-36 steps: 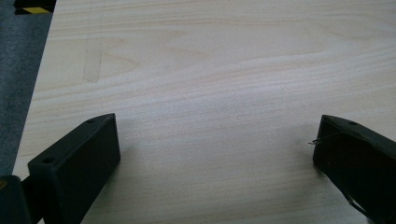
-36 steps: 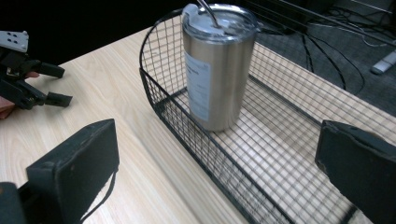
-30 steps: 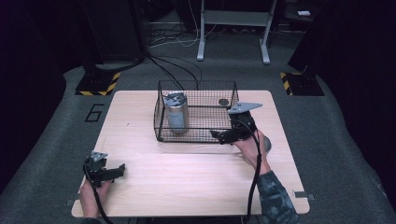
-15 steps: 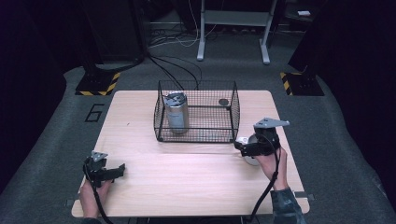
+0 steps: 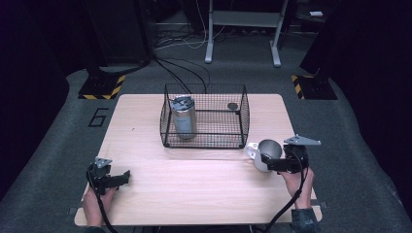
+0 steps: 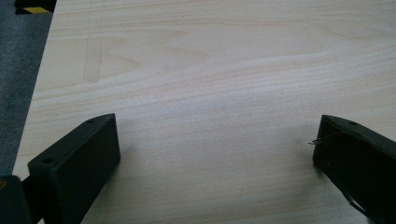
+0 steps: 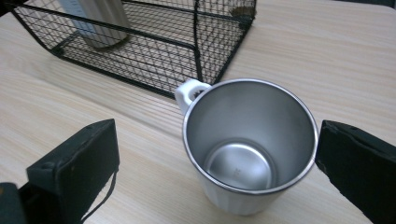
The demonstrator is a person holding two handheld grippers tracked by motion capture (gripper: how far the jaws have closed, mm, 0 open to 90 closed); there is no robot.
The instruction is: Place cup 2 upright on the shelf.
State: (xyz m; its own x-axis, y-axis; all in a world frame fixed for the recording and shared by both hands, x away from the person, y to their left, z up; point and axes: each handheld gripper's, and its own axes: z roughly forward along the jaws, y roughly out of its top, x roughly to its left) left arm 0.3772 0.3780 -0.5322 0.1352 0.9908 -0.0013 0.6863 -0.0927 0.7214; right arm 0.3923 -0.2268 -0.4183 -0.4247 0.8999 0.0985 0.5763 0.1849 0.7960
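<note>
Where a second earlier the right gripper (image 5: 281, 164) had been up against the wire basket (image 5: 241, 116), it now sat back by the counter's (image 5: 194, 189) right edge. The steel mug (image 7: 250, 147) stood upright on the counter just outside the basket, between wide-open jaws that did not touch it. Judged: mug taken out and released. Left gripper (image 5: 115, 178) lay idle near-left, unmoved, jaws open on nothing. The tumbler (image 5: 183, 116) remained inside the basket.

The small dark thing (image 5: 233, 105) in the wire basket's (image 5: 204, 141) far corner is too small to identify, and the right gripper view crops the steel tumbler's (image 7: 95, 21) top.
</note>
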